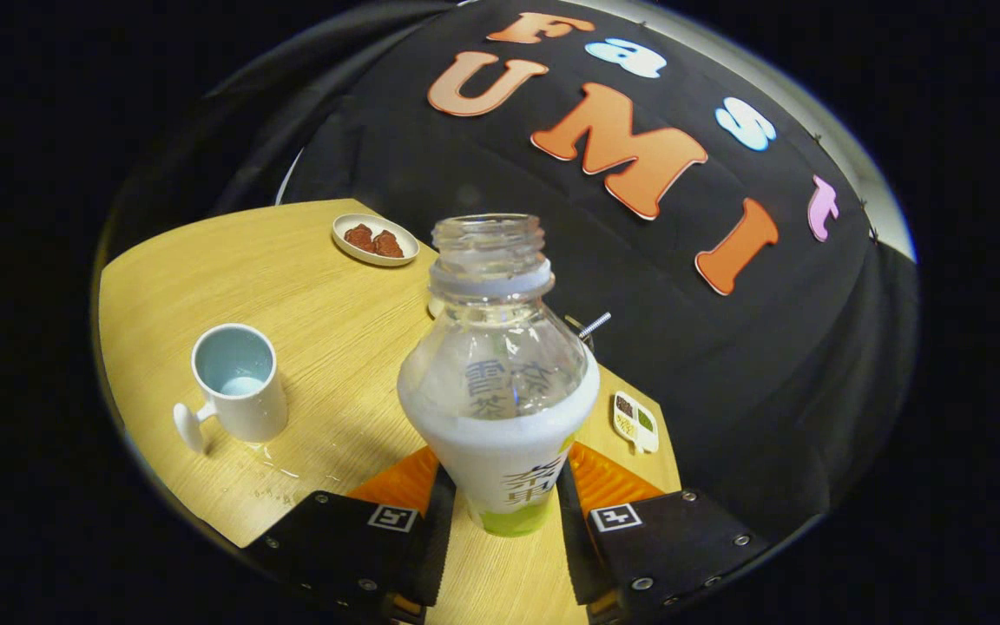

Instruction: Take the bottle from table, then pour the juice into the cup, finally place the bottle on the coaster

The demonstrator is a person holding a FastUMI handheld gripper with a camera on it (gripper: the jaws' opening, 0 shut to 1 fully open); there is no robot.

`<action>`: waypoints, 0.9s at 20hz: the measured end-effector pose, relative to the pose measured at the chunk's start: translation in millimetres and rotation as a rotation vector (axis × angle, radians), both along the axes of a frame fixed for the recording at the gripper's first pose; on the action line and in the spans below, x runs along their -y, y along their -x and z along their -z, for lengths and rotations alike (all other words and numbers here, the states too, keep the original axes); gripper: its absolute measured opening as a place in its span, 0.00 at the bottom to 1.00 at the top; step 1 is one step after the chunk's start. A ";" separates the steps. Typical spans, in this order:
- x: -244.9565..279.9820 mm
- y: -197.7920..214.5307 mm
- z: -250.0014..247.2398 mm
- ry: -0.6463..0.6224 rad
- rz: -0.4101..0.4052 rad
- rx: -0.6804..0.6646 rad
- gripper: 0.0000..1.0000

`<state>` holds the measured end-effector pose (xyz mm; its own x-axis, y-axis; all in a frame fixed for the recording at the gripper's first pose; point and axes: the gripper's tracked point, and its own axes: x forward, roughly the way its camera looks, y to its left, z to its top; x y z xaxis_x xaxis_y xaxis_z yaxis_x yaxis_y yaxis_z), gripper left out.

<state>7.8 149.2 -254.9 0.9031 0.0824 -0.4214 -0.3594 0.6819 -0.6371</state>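
Hiding much of the far desk behind it, 1 clear bottle (500, 373) stands between the 2 fingers (430, 512) of the gripper (500, 514), which are clamped on its lower labelled body, one pressing each side. Its cap is off, mouth open, neck ring visible; the base is lost between the fingers, so I cannot tell whether it touches the desk (292, 278) or hangs just above it. Label text is warped by the curved plastic and hard to make out. The liquid inside is whitish, filling roughly the lower half. 1 white cup (238, 382) sits well apart to the left of the fingers, upright, handle pointing toward the near desk edge, with a little pale liquid at the bottom. A few clear droplets (270, 456) lie on the wood just beside the cup's foot. Beyond the bottle, near the far desk edge, 1 small oval dish (375, 239) holds 2 brown pieces. Right of the bottle, 1 small divided tray (635, 421) shows 3 compartments of dark, green and yellowish contents, too small to identify. 1 thin metal rod (594, 325) pokes out from behind the bottle's shoulder, the rest of it hidden. An orange shape (400, 482) beneath the fingers is mostly covered; cannot tell what it is.
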 end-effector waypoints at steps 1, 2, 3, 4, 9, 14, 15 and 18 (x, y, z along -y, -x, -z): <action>-3.1 -1.1 -2.1 0.030 -0.010 0.012 0.58; -8.0 -3.5 -4.5 0.068 -0.021 0.031 0.58; -11.0 -5.0 -8.0 0.101 -0.028 0.053 0.58; -13.4 -7.5 -6.6 0.140 -0.034 0.069 0.58; -29.9 -12.8 -4.2 0.323 -0.104 0.136 0.58; -46.9 -11.2 0.8 0.480 -0.213 0.209 0.58; -47.6 -11.6 2.1 0.505 -0.222 0.219 0.58; -49.6 -13.6 5.1 0.560 -0.239 0.233 0.58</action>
<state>21.3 198.8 -260.0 0.9602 0.1168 -0.2538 -0.2691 0.1422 -0.9526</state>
